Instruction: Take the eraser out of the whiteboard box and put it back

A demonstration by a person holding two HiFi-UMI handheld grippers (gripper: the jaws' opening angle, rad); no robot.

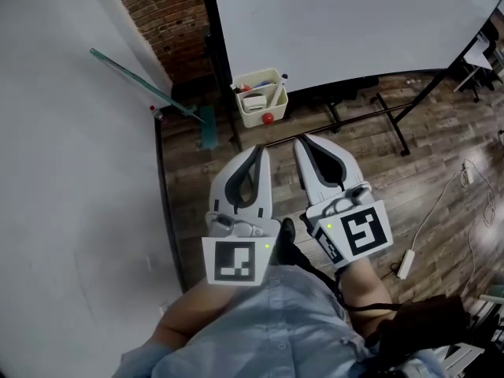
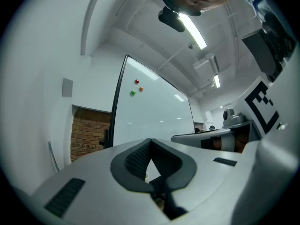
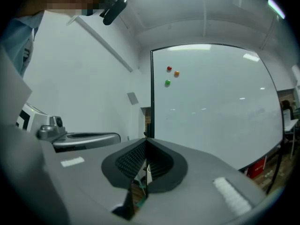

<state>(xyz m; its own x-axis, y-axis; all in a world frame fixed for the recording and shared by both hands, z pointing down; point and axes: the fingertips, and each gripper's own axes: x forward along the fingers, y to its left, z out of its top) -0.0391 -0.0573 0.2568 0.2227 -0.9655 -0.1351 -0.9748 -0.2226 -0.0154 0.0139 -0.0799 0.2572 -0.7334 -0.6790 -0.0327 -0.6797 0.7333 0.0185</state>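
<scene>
Grippers: your left gripper [image 1: 260, 150] and right gripper [image 1: 302, 141] were both clenched, empty.
Box: the whiteboard box [image 1: 250, 119] held the eraser [image 1: 253, 100].
Approach: that box lay dead ahead of your left gripper, the nearer one.

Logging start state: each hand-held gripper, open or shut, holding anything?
Left hand-held gripper: closed, empty.
Right hand-held gripper: closed, empty.

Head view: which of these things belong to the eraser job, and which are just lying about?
Job: whiteboard box; left tool and right tool, both shut, empty.
Lying about: green long-handled mop against the wall; power strip on the floor; magnets on the whiteboard.
</scene>
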